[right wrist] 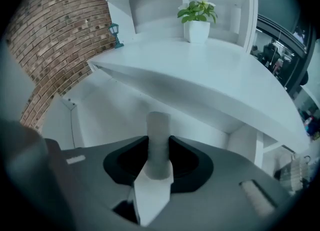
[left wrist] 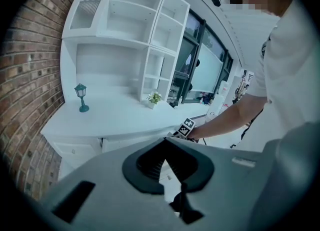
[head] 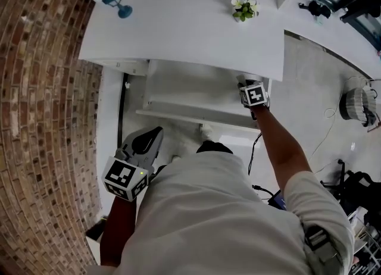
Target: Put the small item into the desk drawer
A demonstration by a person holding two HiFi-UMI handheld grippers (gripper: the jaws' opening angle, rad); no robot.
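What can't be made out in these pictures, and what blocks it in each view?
- Right gripper view: the small white cylinder held by the right gripper is plain and blurred this close to the lens, so what it is stays unclear.
- Head view: that cylinder is hidden under the right gripper's marker cube.
- Left gripper view: the inside of the drawer is blocked by the left gripper and its own body.
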